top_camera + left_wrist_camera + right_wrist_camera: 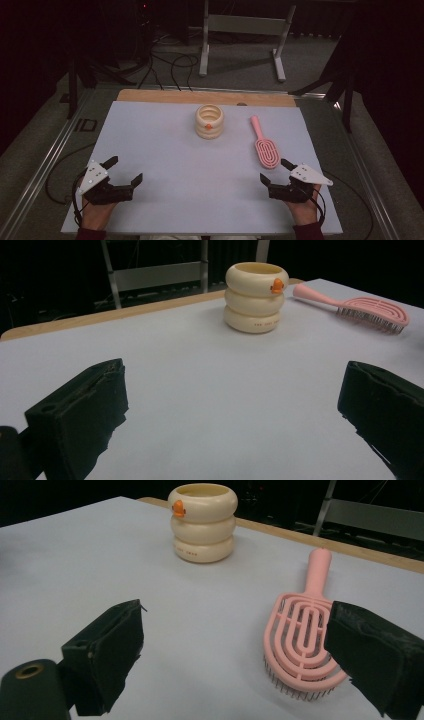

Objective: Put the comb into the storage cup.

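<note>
A cream ringed cup [209,121] with a small orange mark stands upright at the back middle of the white mat [165,145]. A pink hairbrush [265,145] lies to its right, bristles down, handle pointing away. My left gripper [126,170] rests open at the front left with nothing between its jaws. My right gripper [274,171] rests open at the front right, just short of the brush head. The left gripper view has the cup [255,297] and brush [370,311] far ahead. In the right gripper view the brush [301,635] lies close ahead and the cup [202,521] stands beyond.
The mat covers a wooden table [200,96] with metal rails along its sides. A white stand [245,30] and cables lie on the floor behind the table. Bare mat stretches between the two grippers and in front of the cup.
</note>
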The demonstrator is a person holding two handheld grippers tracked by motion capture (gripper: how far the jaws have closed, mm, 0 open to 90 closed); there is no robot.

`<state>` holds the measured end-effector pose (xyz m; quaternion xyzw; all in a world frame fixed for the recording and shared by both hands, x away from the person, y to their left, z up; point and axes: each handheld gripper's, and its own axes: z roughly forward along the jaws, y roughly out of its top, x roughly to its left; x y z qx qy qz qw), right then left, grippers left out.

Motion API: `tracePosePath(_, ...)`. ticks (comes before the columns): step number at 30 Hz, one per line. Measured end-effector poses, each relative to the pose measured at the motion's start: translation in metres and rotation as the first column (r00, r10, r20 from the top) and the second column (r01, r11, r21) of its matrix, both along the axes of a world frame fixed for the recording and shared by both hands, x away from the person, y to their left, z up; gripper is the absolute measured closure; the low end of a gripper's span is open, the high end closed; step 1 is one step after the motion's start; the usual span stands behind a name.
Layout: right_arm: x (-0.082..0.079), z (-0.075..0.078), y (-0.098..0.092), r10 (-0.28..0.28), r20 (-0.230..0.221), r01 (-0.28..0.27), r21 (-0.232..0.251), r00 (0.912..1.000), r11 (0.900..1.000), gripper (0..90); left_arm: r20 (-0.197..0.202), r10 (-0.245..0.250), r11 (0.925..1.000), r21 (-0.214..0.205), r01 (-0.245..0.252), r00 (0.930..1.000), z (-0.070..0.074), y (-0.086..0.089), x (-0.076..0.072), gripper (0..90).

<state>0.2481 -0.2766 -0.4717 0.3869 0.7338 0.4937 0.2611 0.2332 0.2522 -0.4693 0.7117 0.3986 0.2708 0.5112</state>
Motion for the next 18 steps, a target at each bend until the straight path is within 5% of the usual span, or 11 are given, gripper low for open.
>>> tracePosePath(18,0.0078,0.0025,-0.0032,-0.022,-0.035,0.022,0.009,0.9991,0.9997,9.2,-0.005,0.02,0.9998,0.005,-0.02,0.9998,-0.0014,0.003,-0.0011,0.3)
